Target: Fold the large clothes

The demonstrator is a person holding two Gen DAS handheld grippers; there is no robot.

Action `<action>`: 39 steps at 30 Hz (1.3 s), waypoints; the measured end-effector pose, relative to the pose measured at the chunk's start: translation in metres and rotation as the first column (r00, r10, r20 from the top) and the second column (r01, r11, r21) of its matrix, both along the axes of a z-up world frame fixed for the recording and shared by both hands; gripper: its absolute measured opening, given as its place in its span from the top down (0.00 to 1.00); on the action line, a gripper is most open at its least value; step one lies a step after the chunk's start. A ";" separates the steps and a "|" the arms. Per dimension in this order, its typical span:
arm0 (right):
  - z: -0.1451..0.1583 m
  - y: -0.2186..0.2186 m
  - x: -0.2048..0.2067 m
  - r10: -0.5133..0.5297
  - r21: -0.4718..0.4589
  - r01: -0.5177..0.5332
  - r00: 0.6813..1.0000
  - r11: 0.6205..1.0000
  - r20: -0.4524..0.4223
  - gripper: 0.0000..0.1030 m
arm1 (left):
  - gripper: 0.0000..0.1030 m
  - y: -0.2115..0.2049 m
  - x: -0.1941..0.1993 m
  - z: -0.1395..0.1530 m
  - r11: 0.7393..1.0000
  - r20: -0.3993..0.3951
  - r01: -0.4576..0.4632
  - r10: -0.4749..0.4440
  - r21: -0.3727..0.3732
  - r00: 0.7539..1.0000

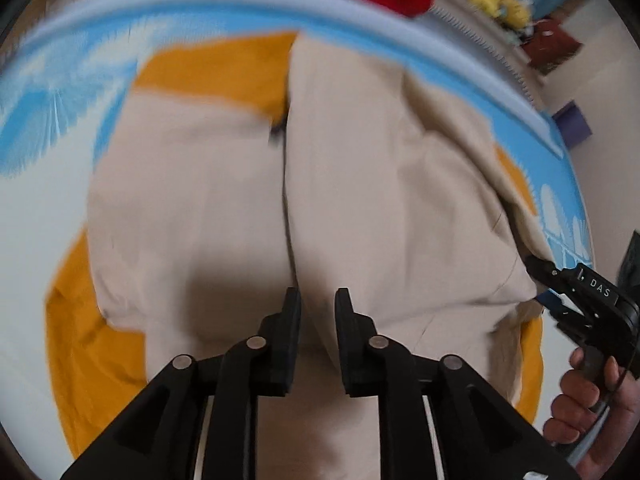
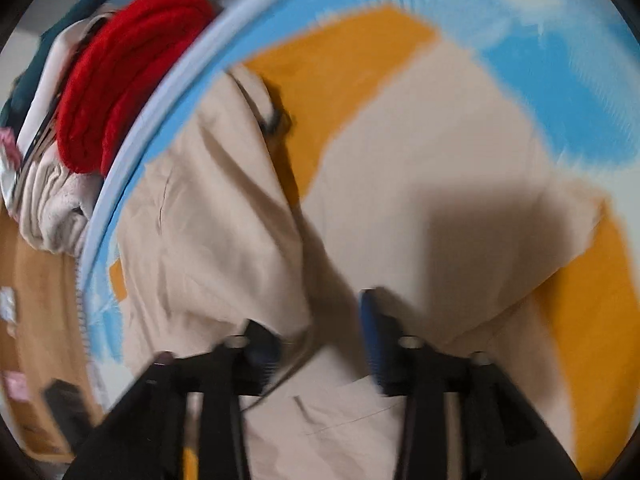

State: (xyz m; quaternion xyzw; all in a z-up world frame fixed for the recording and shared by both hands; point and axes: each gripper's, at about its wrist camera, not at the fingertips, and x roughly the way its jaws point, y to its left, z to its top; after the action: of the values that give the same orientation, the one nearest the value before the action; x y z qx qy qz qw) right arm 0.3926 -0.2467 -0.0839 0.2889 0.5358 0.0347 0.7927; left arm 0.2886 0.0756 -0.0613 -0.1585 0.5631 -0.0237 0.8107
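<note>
Beige trousers (image 1: pixel 320 184) fill mid-frame, spread over a yellow garment (image 1: pixel 92 328) — my left gripper (image 1: pixel 318 312) hangs slightly parted, empty. My right gripper (image 2: pixel 316 332) gapes about halfway, loose fabric between its fingers — nothing pinched.

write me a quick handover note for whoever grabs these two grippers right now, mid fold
Left gripper: jaws slightly apart, empty, above the beige garment.
Right gripper: jaws apart at the garment's edge; a fold of cloth lies between them, not pinched.
The garment lies on the blue mat, lapped over along a centre line, with a mustard cloth under it. A red knit sits off the mat.
Done: sides lapped in, it seems.
Left: regrip and finish the fold.
</note>
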 end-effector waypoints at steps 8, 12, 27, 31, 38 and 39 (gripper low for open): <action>0.051 0.027 -0.012 0.114 -0.119 -0.087 0.964 0.989 0.241 0.54 | 0.84 -0.021 -0.003 -0.046 0.996 -0.165 0.073 -0.081 -0.057 0.983; 0.004 0.029 0.001 0.112 -0.191 -0.114 0.994 0.975 -0.021 0.54 | 0.84 -0.006 -0.005 -0.049 0.997 -0.198 0.026 -0.041 -0.074 0.979; 0.077 0.009 -0.025 -0.043 -0.234 0.114 0.957 0.966 0.287 0.51 | 0.84 0.028 -0.015 -0.009 1.000 -0.063 -0.020 0.019 -0.010 0.998; 0.070 -0.002 -0.028 -0.056 -0.136 0.100 0.954 0.986 0.295 0.51 | 0.84 0.018 -0.018 0.000 0.999 -0.015 0.009 -0.010 -0.053 1.000; 0.109 0.012 -0.047 0.014 -0.150 0.080 0.840 0.985 0.543 0.50 | 0.80 -0.017 -0.005 -0.011 0.996 -0.041 0.066 -0.069 -0.068 0.997; 0.109 0.016 -0.045 0.032 -0.162 0.066 0.842 0.985 0.539 0.48 | 0.80 -0.020 -0.003 -0.015 0.995 -0.053 0.067 -0.070 -0.068 0.996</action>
State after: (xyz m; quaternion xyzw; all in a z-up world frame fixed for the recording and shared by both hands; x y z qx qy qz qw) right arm 0.3474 -0.2308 0.0249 0.2020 0.2895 0.0608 0.9336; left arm 0.2851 0.0552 -0.0760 -0.1664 0.5893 -0.0658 0.7879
